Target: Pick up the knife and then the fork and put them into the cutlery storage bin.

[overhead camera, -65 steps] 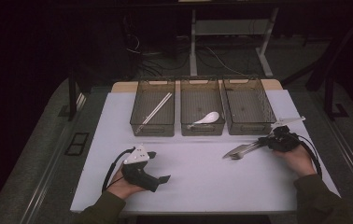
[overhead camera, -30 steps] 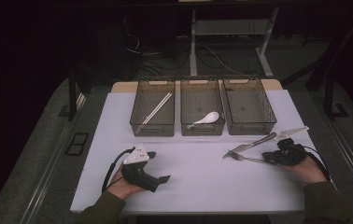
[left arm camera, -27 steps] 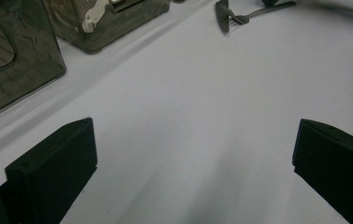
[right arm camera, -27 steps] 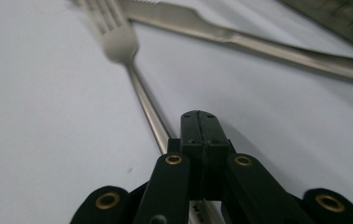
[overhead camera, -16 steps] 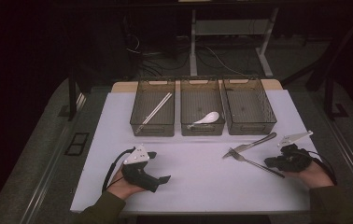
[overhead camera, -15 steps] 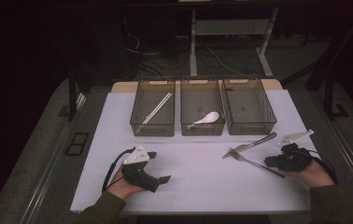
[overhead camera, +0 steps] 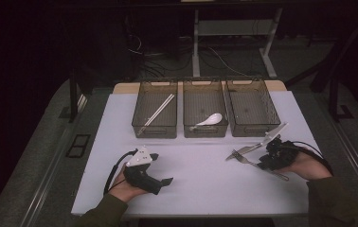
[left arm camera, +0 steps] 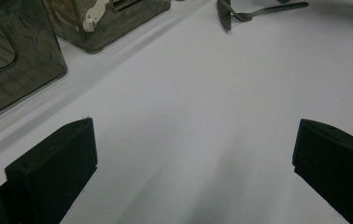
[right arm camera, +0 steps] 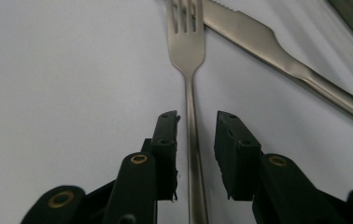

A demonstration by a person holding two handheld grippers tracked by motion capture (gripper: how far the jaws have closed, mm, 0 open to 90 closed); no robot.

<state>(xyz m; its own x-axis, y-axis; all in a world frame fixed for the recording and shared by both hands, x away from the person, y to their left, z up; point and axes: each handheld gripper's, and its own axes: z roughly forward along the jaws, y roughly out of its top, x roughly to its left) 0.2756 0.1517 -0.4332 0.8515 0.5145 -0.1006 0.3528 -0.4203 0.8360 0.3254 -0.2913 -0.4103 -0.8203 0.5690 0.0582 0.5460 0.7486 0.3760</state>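
Fork (right arm camera: 187, 56) lies on the desk (overhead camera: 201, 179) beside a knife (right arm camera: 277, 51), below the right-hand bin (overhead camera: 253, 106); we see our right gripper (right arm camera: 195, 154) jaws just opened, astride its handle without touching; our left gripper (left arm camera: 188, 163) jaws gape, empty.

Table (overhead camera: 120, 189) covered by a white sheet, a wooden edge seen at the far side. Grey floor (overhead camera: 40, 156) seen around it, with a dark floor plate (overhead camera: 78, 145) at left. Room behind kept dark; a pale frame (overhead camera: 197, 42) and loose cables (overhead camera: 224, 59) lit faintly.
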